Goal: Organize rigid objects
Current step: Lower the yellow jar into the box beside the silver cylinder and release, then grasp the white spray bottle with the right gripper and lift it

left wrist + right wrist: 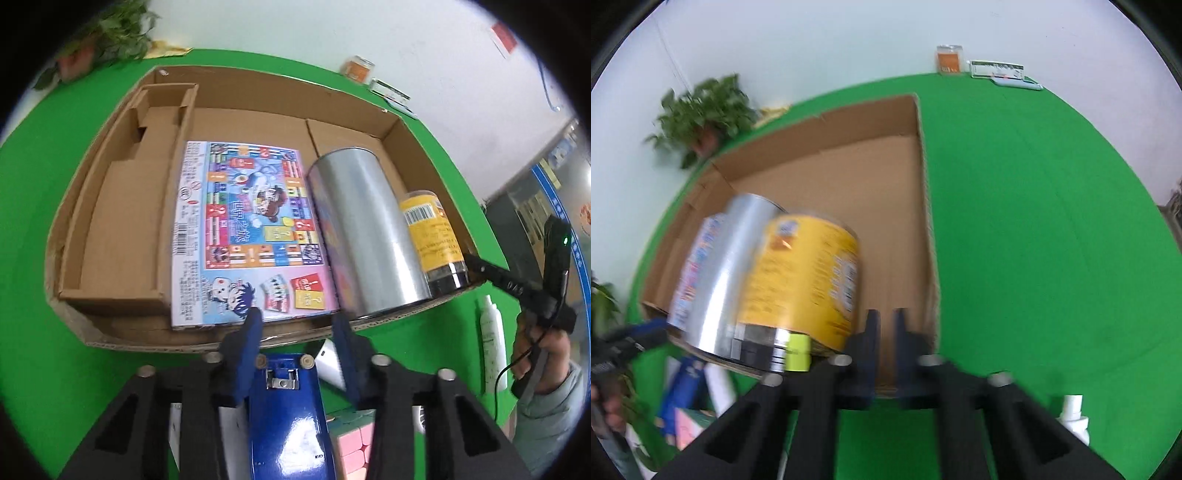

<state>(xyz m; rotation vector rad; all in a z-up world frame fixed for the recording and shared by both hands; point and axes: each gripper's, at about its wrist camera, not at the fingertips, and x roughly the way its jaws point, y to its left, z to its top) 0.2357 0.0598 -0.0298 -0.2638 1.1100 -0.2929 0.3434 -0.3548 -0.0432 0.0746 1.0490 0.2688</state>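
A shallow cardboard box [258,92] [925,192] lies on the green table. Inside it are a colourful board game box [243,229], a silver can [365,236] [727,258] on its side and a yellow-labelled jar [432,236] [809,273] beside it. My left gripper [299,321] [652,328] hovers over the box's near wall, its blue fingers apart with nothing pressed between them. Beneath it a blue stapler-like object [288,417] [679,391] lies on the table. My right gripper [888,328] [472,260] is shut and empty by the box's near right corner, close to the jar.
A pink cube [351,446] and a white flat object [328,365] lie beside the blue object. A white bottle [493,332] [1071,417] lies right of the box. A potted plant [705,110] and an orange jar [949,59] stand along the far edge.
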